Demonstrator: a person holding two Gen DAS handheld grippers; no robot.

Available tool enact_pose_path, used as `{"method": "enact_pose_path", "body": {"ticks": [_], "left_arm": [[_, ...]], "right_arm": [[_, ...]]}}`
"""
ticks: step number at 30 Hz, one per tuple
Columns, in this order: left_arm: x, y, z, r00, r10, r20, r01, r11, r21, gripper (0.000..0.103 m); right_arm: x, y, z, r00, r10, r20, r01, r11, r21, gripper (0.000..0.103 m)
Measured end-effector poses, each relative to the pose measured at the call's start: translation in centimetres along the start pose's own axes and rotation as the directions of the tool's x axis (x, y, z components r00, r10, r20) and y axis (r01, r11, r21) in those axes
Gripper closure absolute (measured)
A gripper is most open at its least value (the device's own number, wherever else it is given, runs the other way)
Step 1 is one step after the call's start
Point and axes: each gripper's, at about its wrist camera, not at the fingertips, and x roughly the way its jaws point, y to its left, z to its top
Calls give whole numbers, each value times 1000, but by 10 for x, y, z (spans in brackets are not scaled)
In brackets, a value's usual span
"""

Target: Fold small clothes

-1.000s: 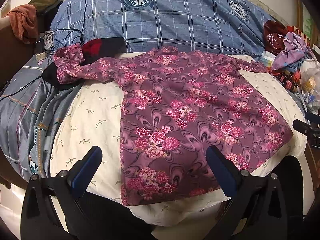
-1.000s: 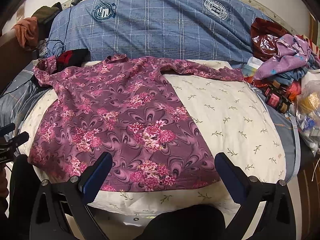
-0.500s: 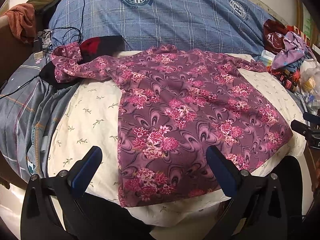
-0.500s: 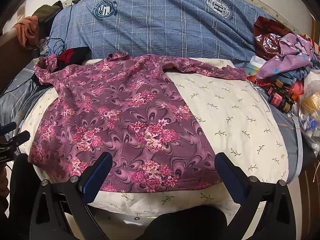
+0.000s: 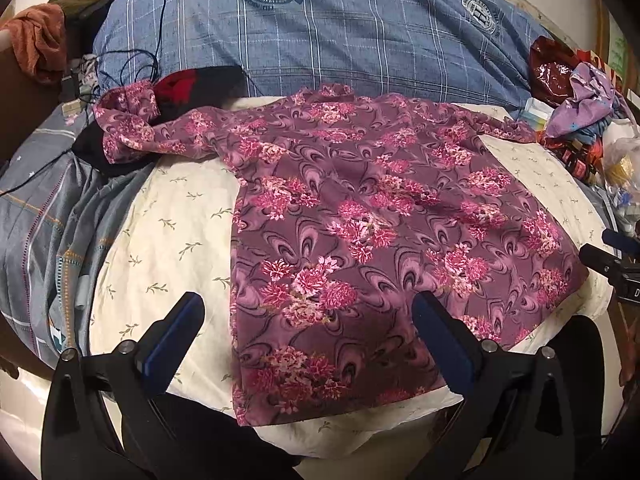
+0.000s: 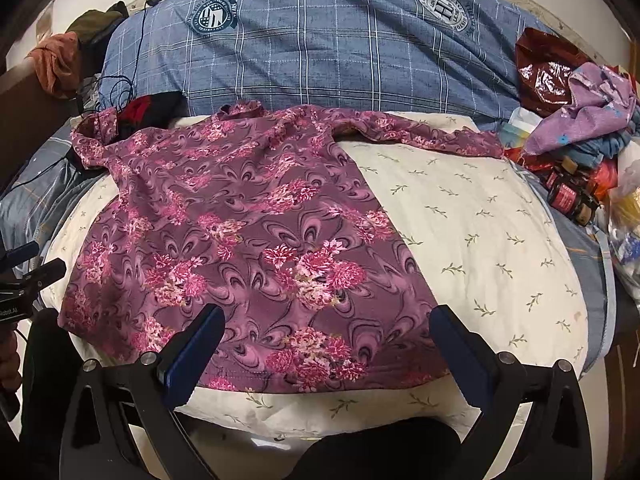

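Floral top lies spread flat on cream pillow, sleeves out, unfolded; left gripper and right gripper hover over hem, jaws wide, empty. Likely pre-grasp: next needs pinching a side edge or sleeve to fold inward

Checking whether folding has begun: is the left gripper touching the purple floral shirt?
Cannot tell. In the left wrist view the left gripper stands open over the purple floral shirt, its fingers overlapping the hem; no gap or contact shows plainly.
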Motion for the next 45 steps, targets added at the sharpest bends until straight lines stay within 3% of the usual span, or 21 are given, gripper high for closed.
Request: {"method": "enact_pose_path", "body": {"ticks": [3,7,10,12,15,20,23,25,26,27,28,29,30,31,32,35,38,41,43,45], "left_arm": [[5,15,7,999,-34,-32,32,998,-55,0],[14,58,24,998,-4,-59,-4,989,-145,0],[31,95,33,992,5,-124,-36,967,-253,0],[45,109,34,984,-46,-172,-10,950,-312,0],[65,103,25,964,-128,-234,45,943,-329,0],[91,63,3,905,-279,-321,180,935,-307,0],[89,43,-1,907,-282,-312,199,942,-272,0],[87,40,-1,893,-334,-302,241,921,-307,17],[85,39,0,896,-328,-301,235,923,-305,30],[84,38,0,904,-296,-310,208,935,-286,53],[84,38,1,909,-267,-318,180,944,-277,66],[85,41,0,914,-243,-324,155,949,-275,89],[84,48,-2,908,-272,-319,174,936,-305,99],[82,58,-4,892,-331,-307,212,907,-364,100],[80,66,-6,884,-355,-304,223,893,-392,100],[64,73,-16,876,-365,-315,229,890,-394,99],[55,78,-31,878,-318,-358,181,912,-367,99],[61,83,-39,874,-286,-393,135,920,-368,99],[61,83,-37,867,-317,-386,164,911,-379,99],[52,79,-26,866,-342,-365,210,911,-355,98]], "right_arm": [[5,-14,3,1000,7,-6,-7,999,39,1],[14,-51,9,1000,-20,-14,22,993,120,1],[22,-76,11,999,-46,-27,50,985,167,1],[33,-89,12,997,-55,-49,63,981,186,1],[51,-102,10,994,-63,-94,81,976,202,2],[75,-111,-4,986,-1,-167,39,974,224,2],[79,-106,-9,984,16,-175,15,984,177,3],[75,-101,-11,986,42,-160,-18,989,144,8],[72,-98,-11,988,49,-146,-31,992,122,12],[71,-95,-12,989,47,-140,-33,995,98,22],[70,-92,-12,990,34,-138,-25,997,68,38],[67,-89,-11,991,24,-133,-19,999,37,49],[65,-89,-8,991,35,-130,-31,999,32,74],[63,-90,-6,989,68,-131,-64,997,39,98],[59,-89,-5,986,91,-137,-86,995,43,99],[43,-85,-2,972,199,-123,-191,979,73,99],[24,-89,-9,956,280,-88,-266,953,145,99],[28,-97,-24,954,273,-122,-247,949,197,99],[41,-102,-34,952,248,-180,-207,954,216,99],[44,-102,-32,950,250,-185,-205,951,232,98]]}}
